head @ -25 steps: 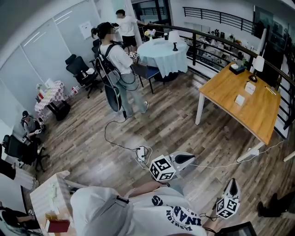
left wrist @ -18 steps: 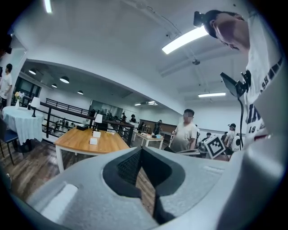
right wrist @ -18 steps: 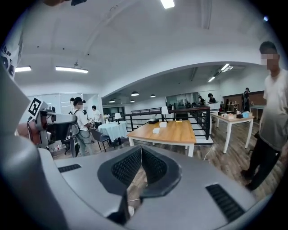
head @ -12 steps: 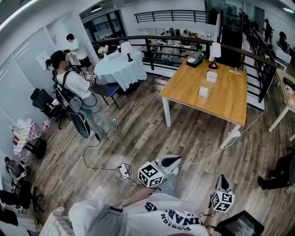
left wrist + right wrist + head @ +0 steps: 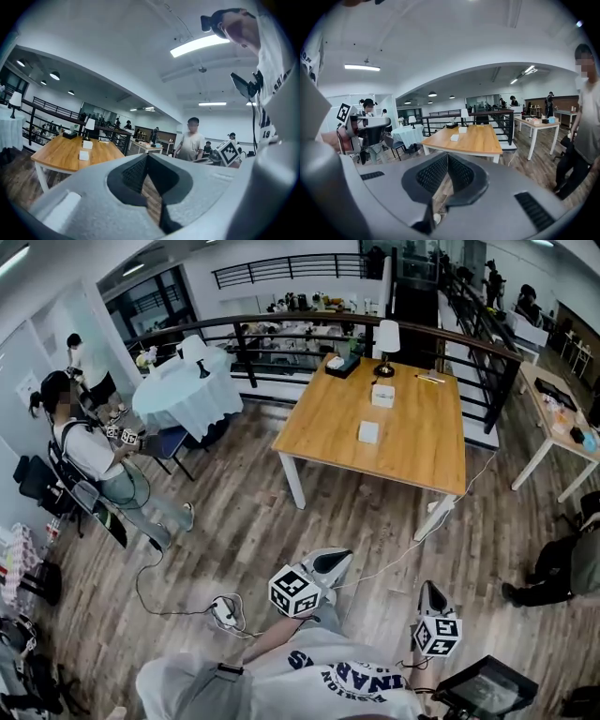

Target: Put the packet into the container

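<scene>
Head view: left tongs (image 5: 336, 559) and right tongs (image 5: 429, 590) sit low in frame over the wood floor (image 5: 272, 521), both aimed at the wooden table (image 5: 417, 460) well ahead of them. Small white boxes (image 5: 368, 432) lie on it, two of them; can't tell which is the packet or the container.

Left gripper view: left tongs pressed together, nothing between. The table is off to their left. A standing person (image 5: 190, 140) is ahead, not in the head view.

Right gripper view: right tongs closed too, empty. The table is straight ahead, boxes on top. Another person (image 5: 581, 136) is at the right edge.
</scene>
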Demonstrator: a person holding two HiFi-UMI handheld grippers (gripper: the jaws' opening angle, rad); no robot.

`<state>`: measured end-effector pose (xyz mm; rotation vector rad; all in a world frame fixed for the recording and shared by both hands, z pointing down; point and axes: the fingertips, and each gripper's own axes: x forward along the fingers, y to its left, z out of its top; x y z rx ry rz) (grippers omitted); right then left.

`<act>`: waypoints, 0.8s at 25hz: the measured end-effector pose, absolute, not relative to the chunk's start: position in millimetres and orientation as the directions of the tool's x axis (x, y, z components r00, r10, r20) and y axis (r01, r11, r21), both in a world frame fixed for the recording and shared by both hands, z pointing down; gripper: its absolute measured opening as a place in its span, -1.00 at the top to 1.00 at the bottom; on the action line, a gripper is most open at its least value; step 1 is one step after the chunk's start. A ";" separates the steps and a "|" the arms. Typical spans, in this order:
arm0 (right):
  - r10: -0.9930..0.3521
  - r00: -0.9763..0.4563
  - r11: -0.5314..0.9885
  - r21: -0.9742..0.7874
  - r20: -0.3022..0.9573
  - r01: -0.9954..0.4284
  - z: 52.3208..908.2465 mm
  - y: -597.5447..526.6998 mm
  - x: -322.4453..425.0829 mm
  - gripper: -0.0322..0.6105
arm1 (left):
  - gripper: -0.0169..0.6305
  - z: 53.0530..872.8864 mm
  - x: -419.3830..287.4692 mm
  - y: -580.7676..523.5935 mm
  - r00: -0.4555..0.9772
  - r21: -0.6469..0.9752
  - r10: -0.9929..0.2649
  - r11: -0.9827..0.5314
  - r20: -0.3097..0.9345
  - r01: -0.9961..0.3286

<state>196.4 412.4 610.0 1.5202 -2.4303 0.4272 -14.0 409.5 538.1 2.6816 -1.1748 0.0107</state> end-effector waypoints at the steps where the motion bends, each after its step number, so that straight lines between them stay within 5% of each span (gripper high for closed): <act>1: -0.830 -0.431 0.420 -0.110 0.355 -0.901 606.5 400.7 188.8 0.87 | 0.93 536.6 -17.7 397.5 0.685 0.190 -0.723 -0.663 0.088 -0.724; 20: -0.853 -0.334 0.319 -0.107 0.400 -0.942 589.8 276.6 101.9 0.87 | 0.93 547.1 -115.3 239.6 0.745 0.199 -0.657 -0.720 0.113 -0.665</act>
